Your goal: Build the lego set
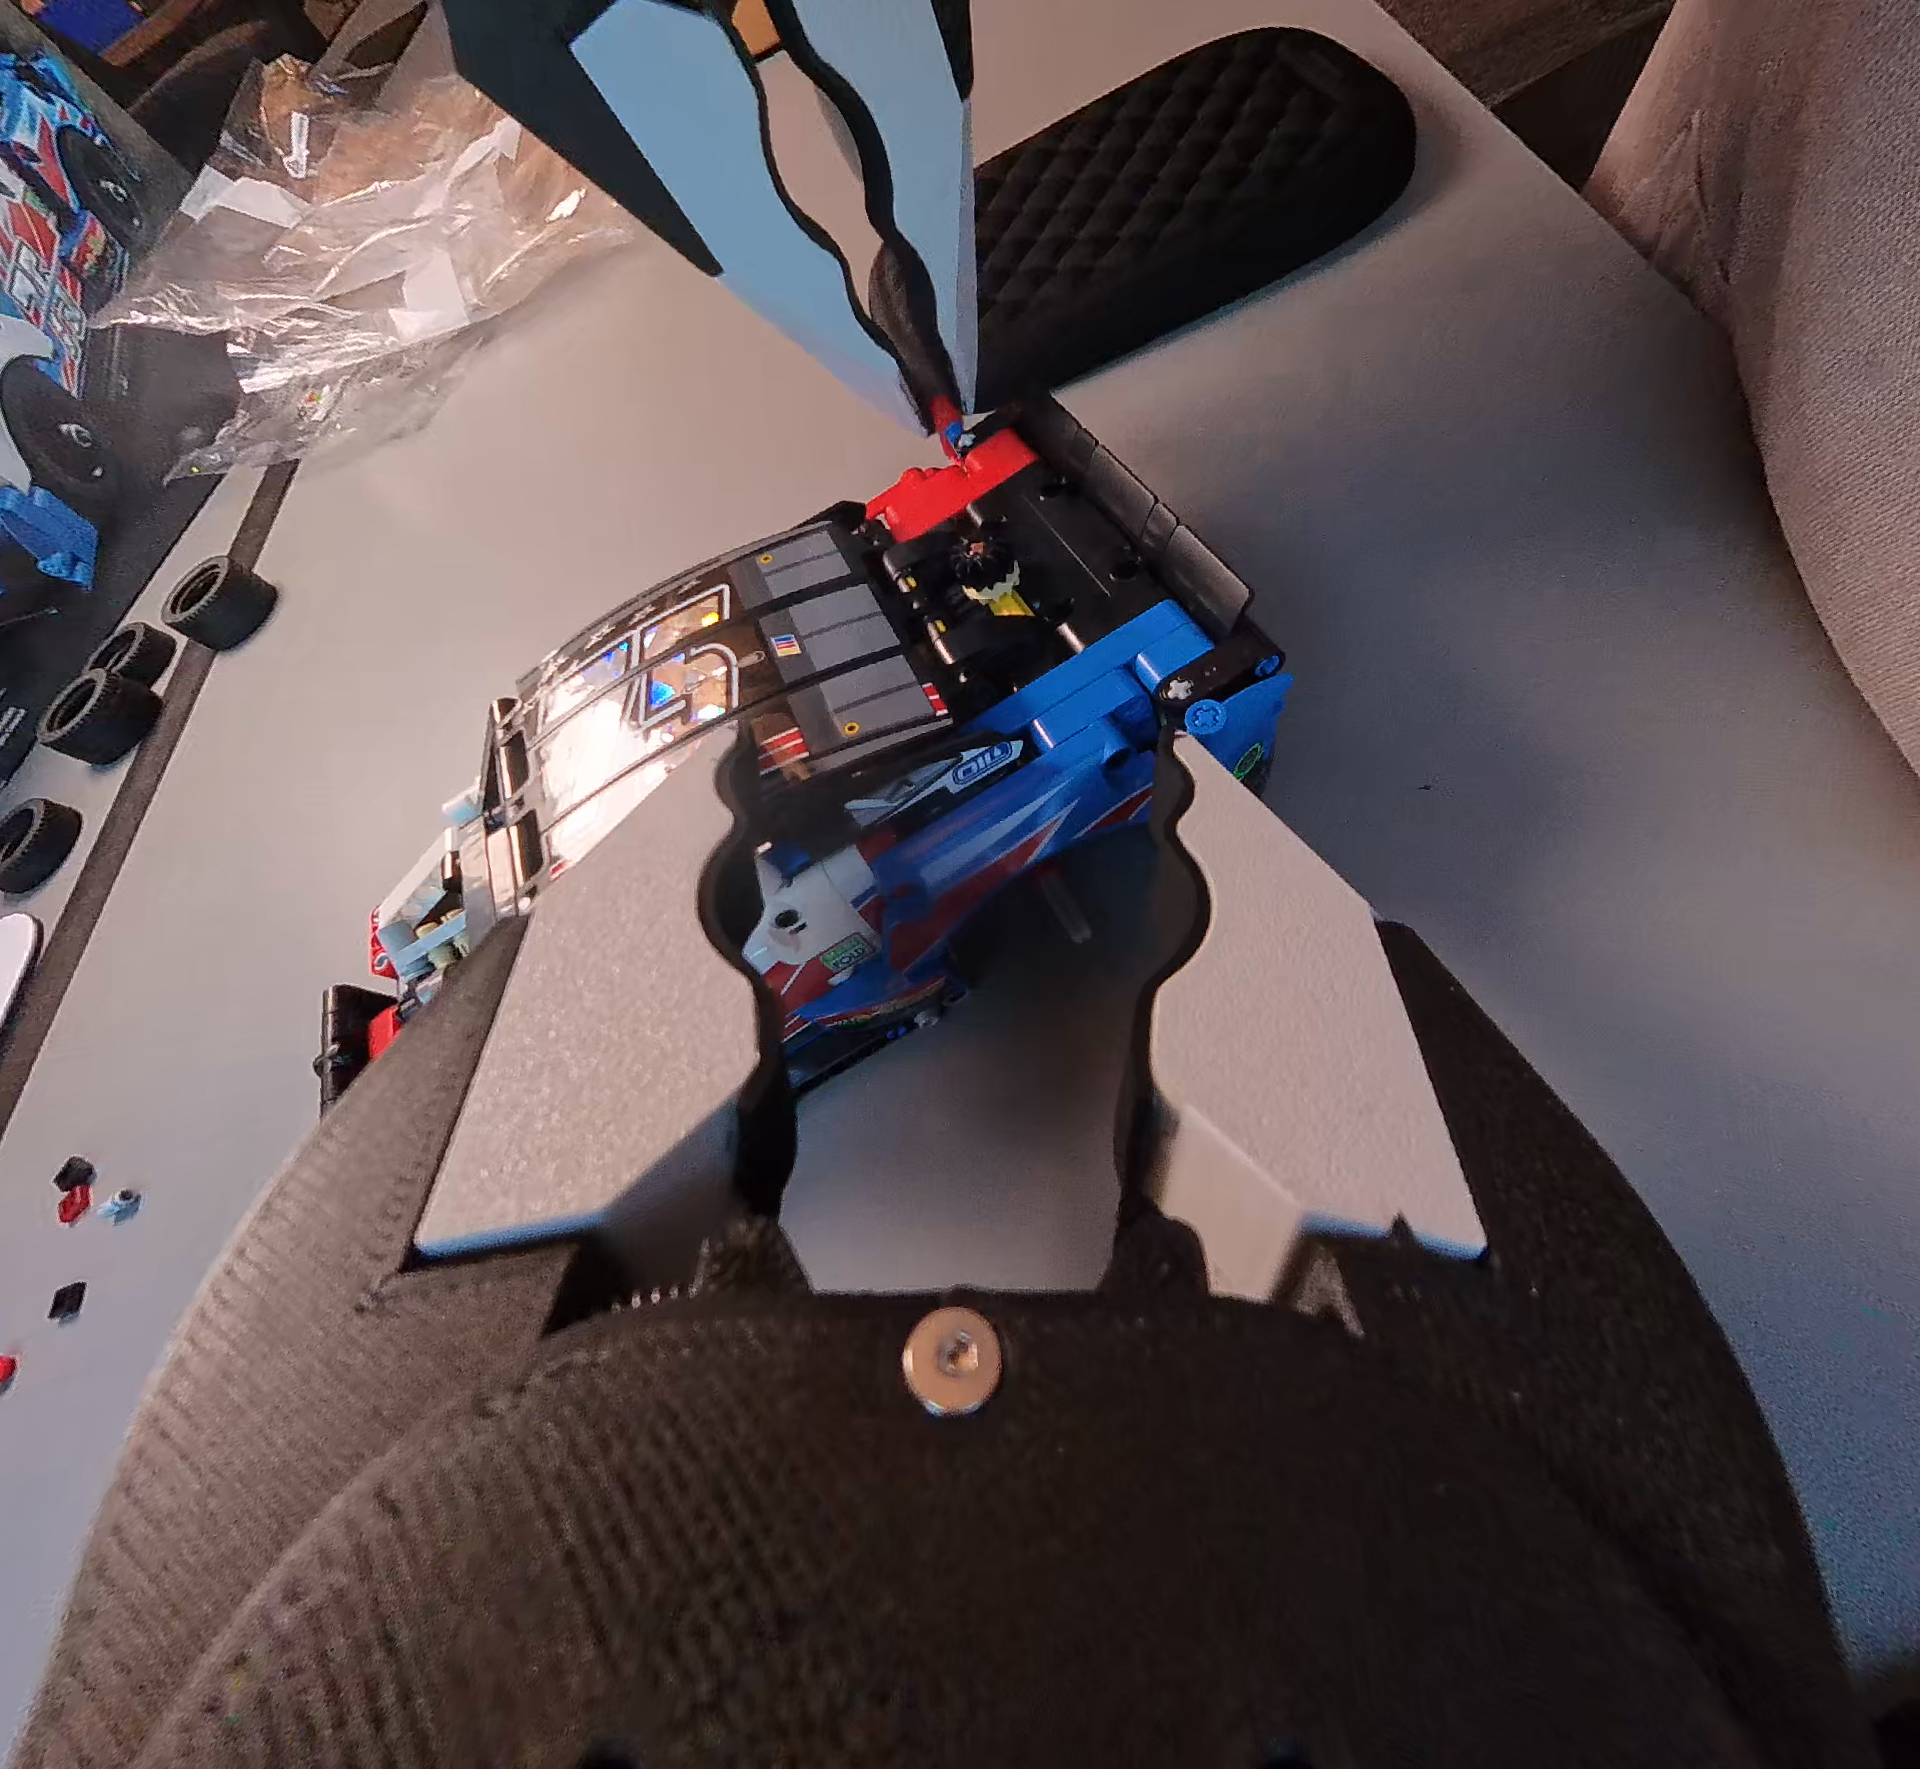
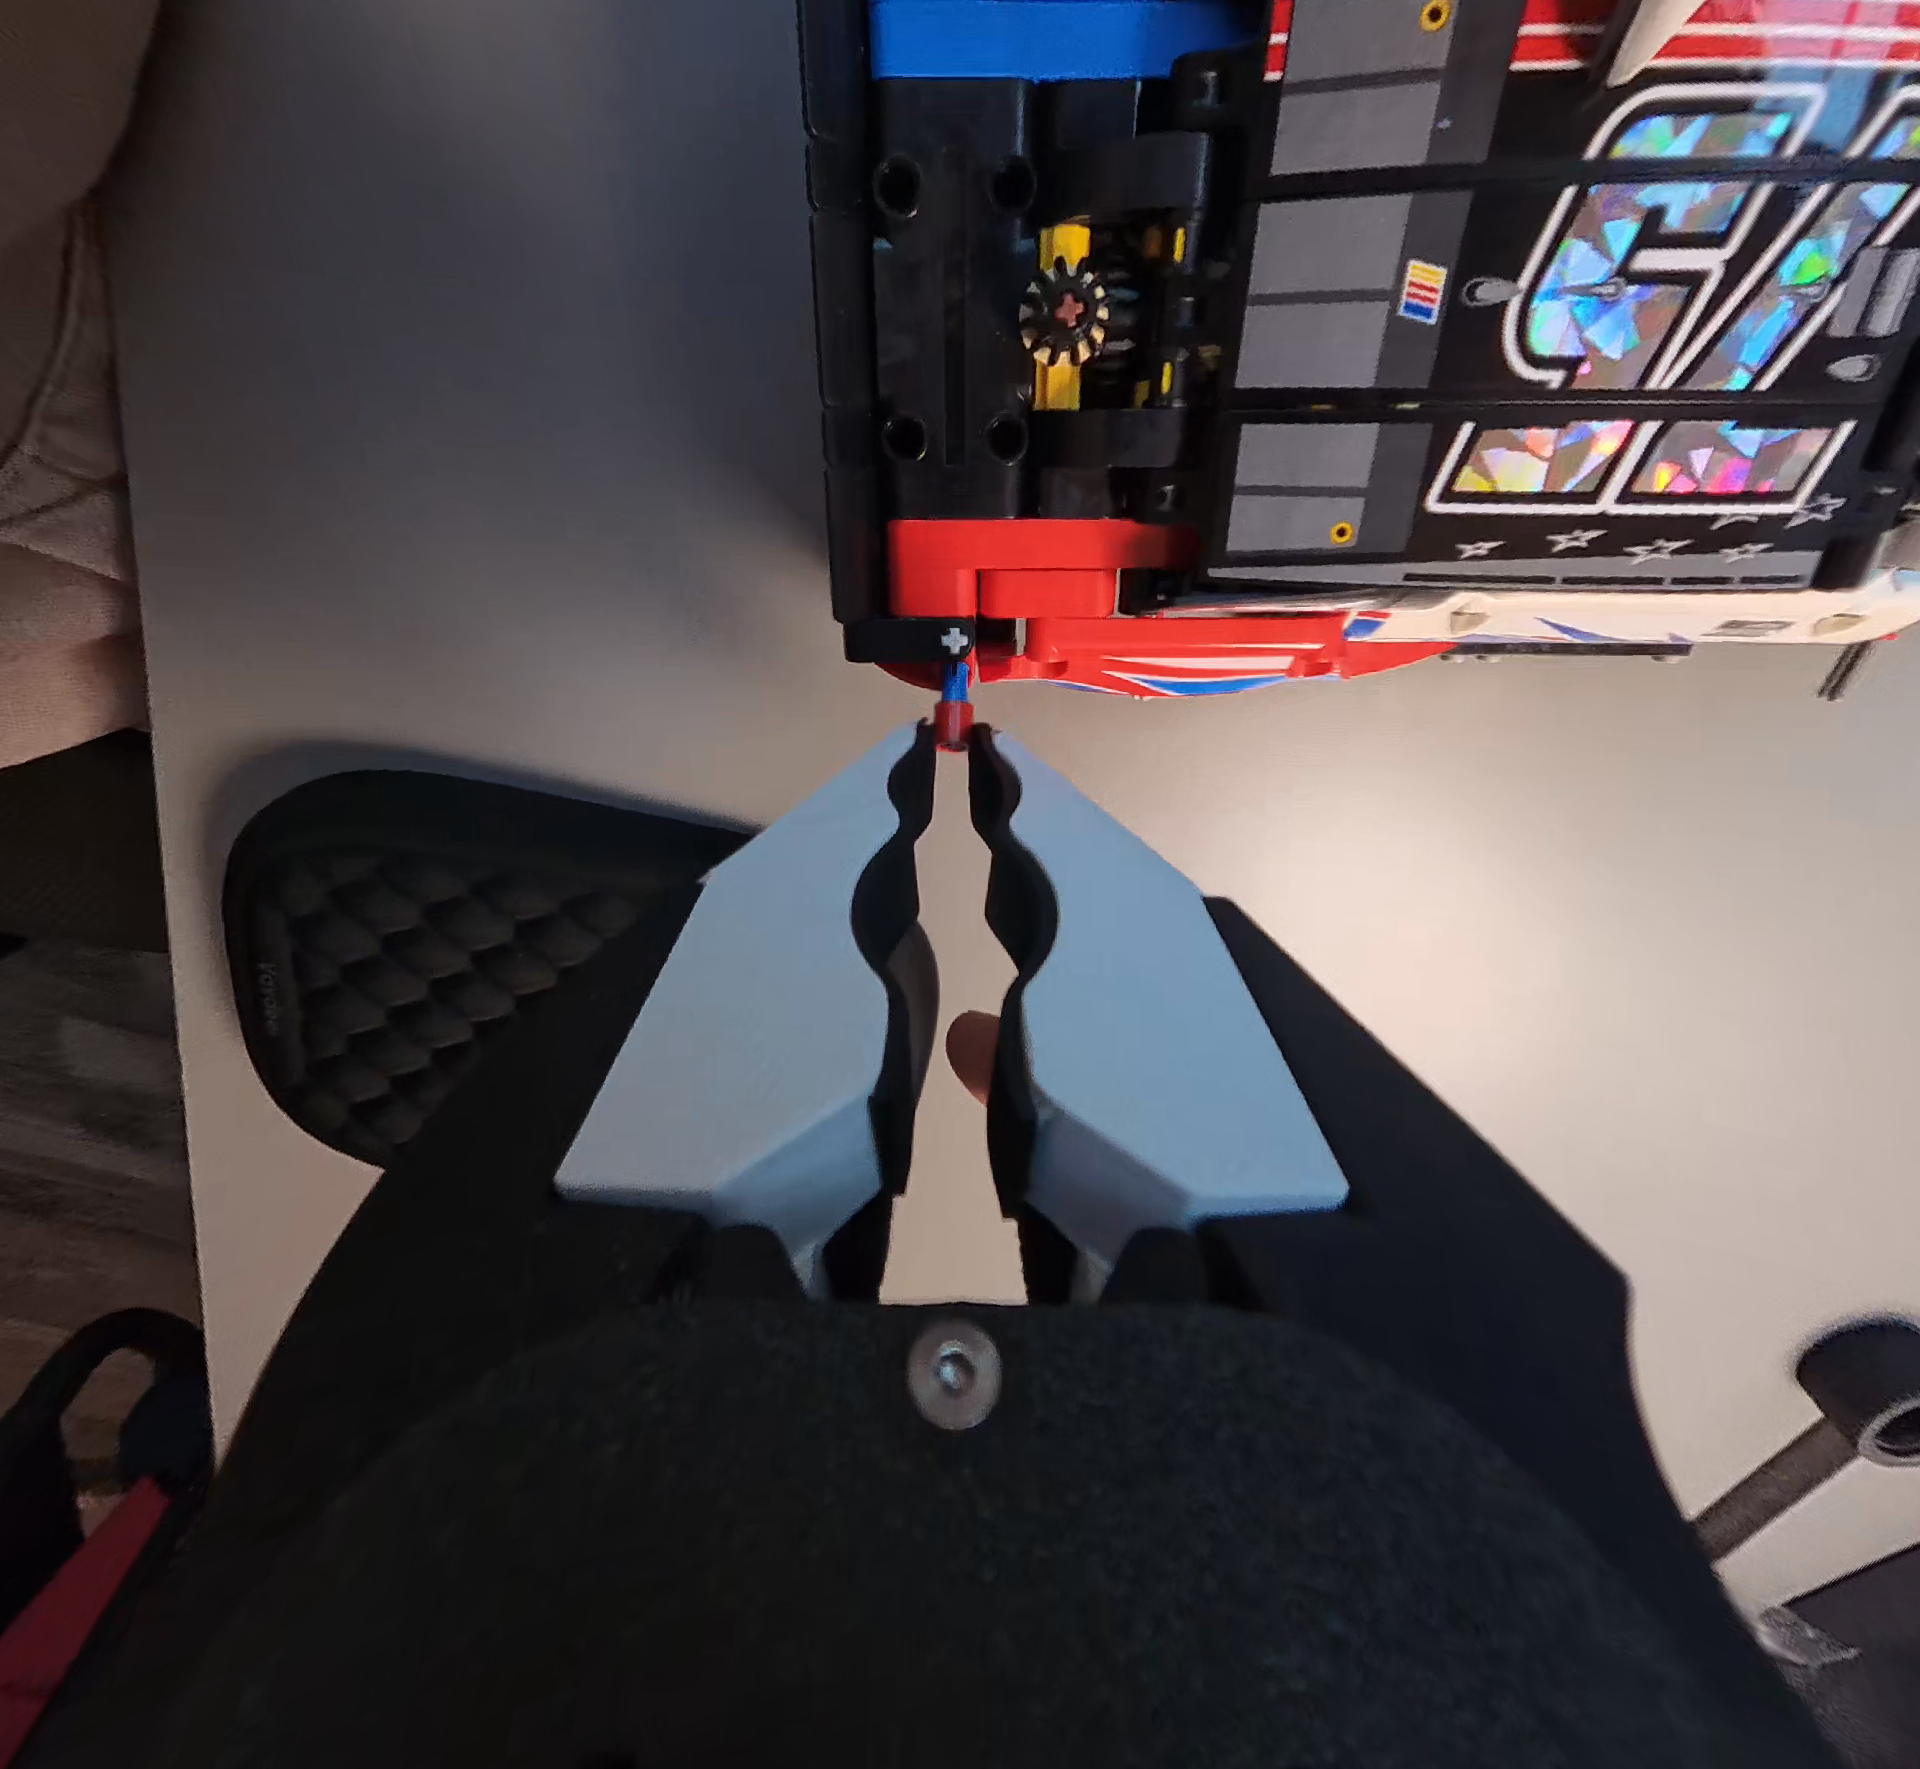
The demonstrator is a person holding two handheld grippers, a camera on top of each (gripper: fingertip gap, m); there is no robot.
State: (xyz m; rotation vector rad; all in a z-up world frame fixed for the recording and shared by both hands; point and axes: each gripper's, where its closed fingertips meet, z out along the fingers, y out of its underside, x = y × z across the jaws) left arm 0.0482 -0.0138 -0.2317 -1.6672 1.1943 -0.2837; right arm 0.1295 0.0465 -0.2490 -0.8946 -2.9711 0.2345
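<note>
White tabletop (image 1: pixel 1455 576) carries everything, with a sofa arm past its far edge.

Left wrist view: the lego car (image 1: pixel 883 732), mostly built with blue side panels and a black stickered roof, lies near the middle of the table with its open rear toward the far edge, beside a black quilted pad (image 1: pixel 1195 181). The left gripper (image 1: pixel 956 846) stands wide, its fingers spread either side of the car's blue flank; whether they press on it I cannot tell. Along the left edge I count four loose black tyres (image 1: pixel 218 599), one crumpled clear bag (image 1: pixel 343 265), and five small loose pieces (image 1: pixel 75 1189).

Right wrist view: the right gripper (image 2: pixel 951 732) is pinched on one small red pin (image 2: pixel 951 720) whose blue end meets the car's rear corner, just beside a black cross-hole connector (image 2: pixel 914 641) and under a red beam (image 2: pixel 1039 547). One tan gear (image 2: pixel 1062 322) sits in the open rear.

The step looks like seating this pin; next calls for a straight push along its axis while the left braces the body.
</note>
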